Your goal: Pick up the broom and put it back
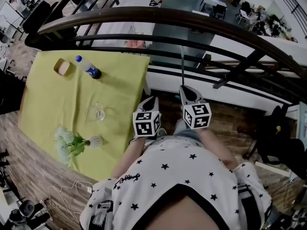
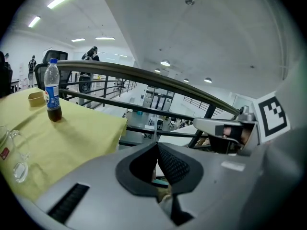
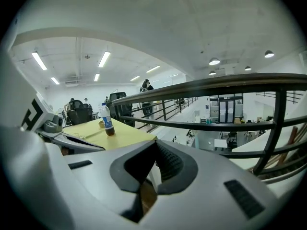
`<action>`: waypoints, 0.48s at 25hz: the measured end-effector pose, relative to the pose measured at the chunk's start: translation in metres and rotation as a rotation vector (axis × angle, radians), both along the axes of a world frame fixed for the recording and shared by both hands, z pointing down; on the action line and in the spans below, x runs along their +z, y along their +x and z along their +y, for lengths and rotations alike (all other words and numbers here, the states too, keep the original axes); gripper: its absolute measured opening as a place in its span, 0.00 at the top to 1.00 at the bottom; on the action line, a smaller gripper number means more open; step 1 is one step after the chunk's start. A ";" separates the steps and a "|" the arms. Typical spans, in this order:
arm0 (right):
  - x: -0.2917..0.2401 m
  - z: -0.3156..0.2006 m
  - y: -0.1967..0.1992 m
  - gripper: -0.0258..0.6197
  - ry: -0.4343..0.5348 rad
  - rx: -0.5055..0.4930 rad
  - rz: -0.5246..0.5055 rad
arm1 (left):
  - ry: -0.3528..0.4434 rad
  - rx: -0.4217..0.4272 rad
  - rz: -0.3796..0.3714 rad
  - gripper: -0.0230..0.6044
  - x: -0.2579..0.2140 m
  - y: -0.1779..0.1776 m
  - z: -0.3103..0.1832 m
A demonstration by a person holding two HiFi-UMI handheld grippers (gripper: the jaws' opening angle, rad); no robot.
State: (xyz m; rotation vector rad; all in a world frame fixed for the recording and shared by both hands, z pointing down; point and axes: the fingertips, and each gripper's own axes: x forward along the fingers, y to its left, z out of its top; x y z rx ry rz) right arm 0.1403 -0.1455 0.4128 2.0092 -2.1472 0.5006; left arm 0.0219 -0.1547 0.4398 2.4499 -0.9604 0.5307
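I make out no broom head in any view. A thin pale rod point(image 1: 182, 66) rises past the railing just beyond my right gripper point(image 1: 186, 91); whether it is the broom's handle, or is held, I cannot tell. My left gripper point(image 1: 149, 99) hovers beside the right one, close in front of the person's body, above the wooden floor. In the left gripper view the left gripper point(image 2: 157, 145) has its jaws closed tip to tip, with a faint thin line just above them. In the right gripper view the right gripper point(image 3: 154, 145) is likewise shut.
A dark curved railing point(image 1: 192, 20) runs across in front, with a drop to a lower floor behind it. At the left stands a table with a yellow cloth point(image 1: 53, 104), bearing a bottle point(image 1: 88, 67), a glass point(image 1: 96, 113), a flower vase point(image 1: 76, 143) and a small box point(image 1: 63, 67).
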 end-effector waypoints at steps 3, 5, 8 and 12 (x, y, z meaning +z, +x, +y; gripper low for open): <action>-0.001 -0.001 -0.006 0.97 0.002 -0.010 -0.003 | -0.001 -0.005 -0.001 0.95 0.002 -0.004 0.000; -0.001 0.000 -0.008 0.97 0.001 -0.020 -0.004 | -0.001 -0.008 0.000 0.95 0.002 -0.006 0.001; -0.002 0.002 -0.009 0.97 0.010 -0.038 0.003 | -0.001 -0.011 0.001 0.95 0.001 -0.006 0.002; -0.005 0.001 -0.012 0.97 0.017 -0.053 0.026 | -0.002 -0.009 -0.001 0.95 0.002 -0.006 0.001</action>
